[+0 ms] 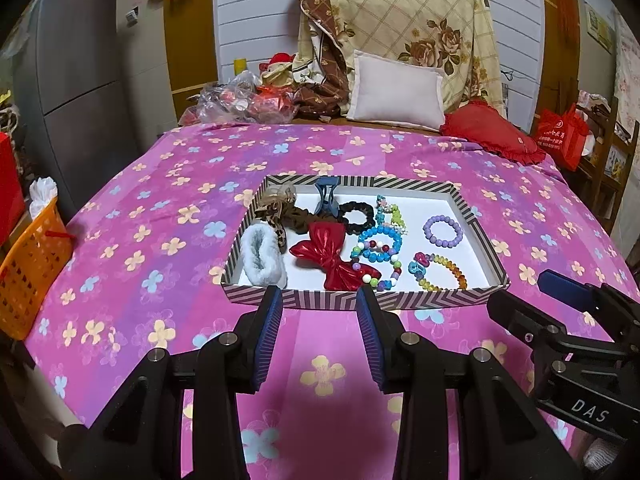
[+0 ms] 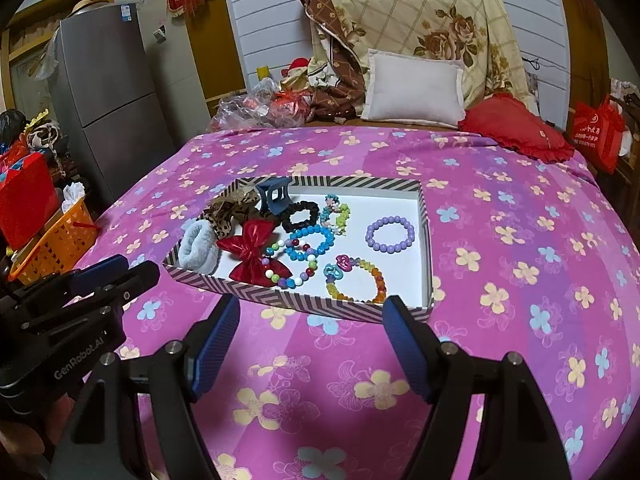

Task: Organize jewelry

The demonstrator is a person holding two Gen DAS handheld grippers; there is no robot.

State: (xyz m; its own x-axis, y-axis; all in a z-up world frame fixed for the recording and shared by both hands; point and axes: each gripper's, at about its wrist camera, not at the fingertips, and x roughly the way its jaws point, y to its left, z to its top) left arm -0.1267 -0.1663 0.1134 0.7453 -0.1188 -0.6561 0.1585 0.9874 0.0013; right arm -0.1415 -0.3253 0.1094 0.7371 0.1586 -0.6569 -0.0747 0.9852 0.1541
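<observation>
While both grippers' fingers [image 1: 276, 320] stand apart, empty, the jewelry tray [image 1: 360, 300] lies just beyond.

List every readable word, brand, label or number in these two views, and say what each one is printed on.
"DAS": on the body of the right gripper, seen from the left wrist.
"GenRobot.AI": on the body of the left gripper, seen from the right wrist.
White print on the red bag: too blurred to read.
Stickers on the fridge: too small to read.
</observation>
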